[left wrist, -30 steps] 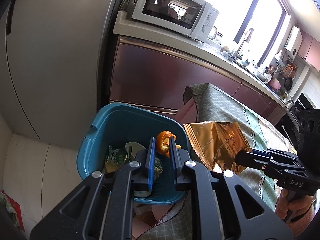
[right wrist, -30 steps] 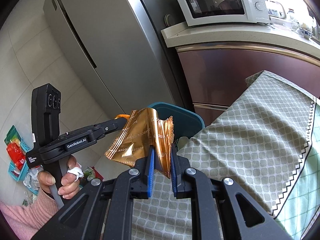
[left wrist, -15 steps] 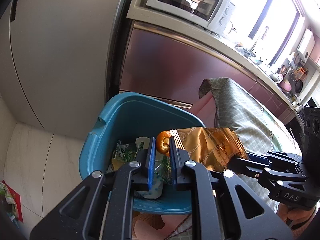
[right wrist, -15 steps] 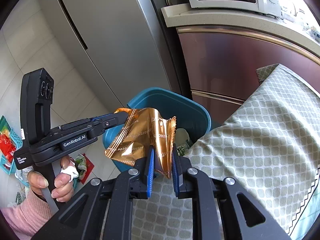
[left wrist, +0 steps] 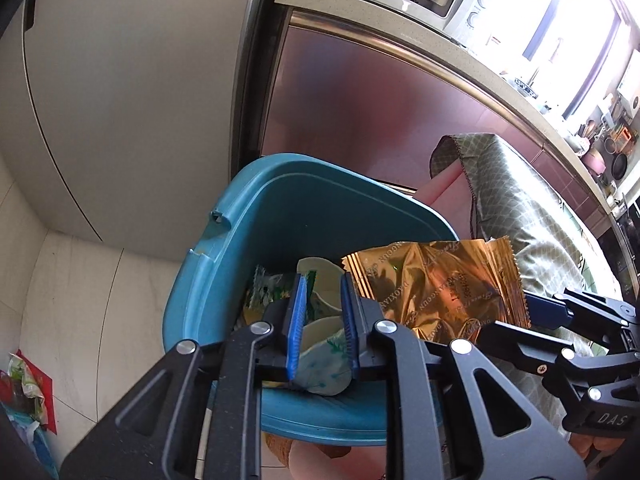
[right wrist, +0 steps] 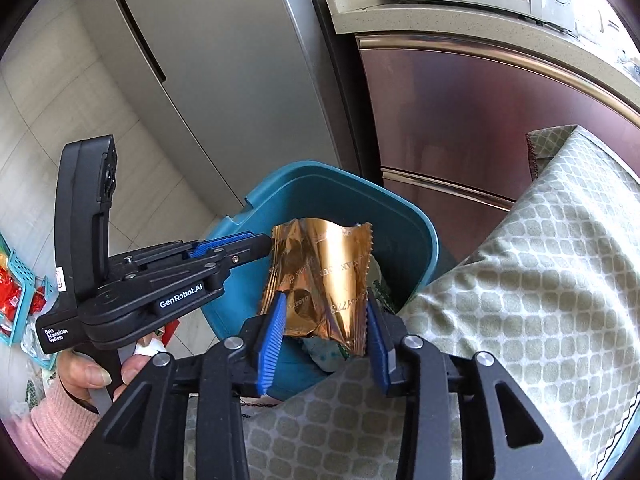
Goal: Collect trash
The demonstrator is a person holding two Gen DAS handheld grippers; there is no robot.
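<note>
Here, both grippers hang over the teal trash bin [left wrist: 248, 248], a gold foil wrapper [right wrist: 320, 280] between the spreading jaws of the right one.

The right gripper [right wrist: 324, 336] points down over the bin's near rim; its jaws are opening, and the crumpled wrapper stands loose between the blue pads [right wrist: 272, 340], neither pad visibly pressing on it. Just left of it, the left gripper [left wrist: 322, 328] also points into the bin, jaws opening with a narrow gap and nothing between them. Directly below its tips, inside the bin, lie white paper cups [left wrist: 324, 356] and a green-printed packet [left wrist: 268, 292]. A hand [right wrist: 96, 376] in a pink sleeve grips the left gripper's handle. The green patterned tablecloth [right wrist: 540, 280] drapes just right of the bin, under the right gripper.
</note>
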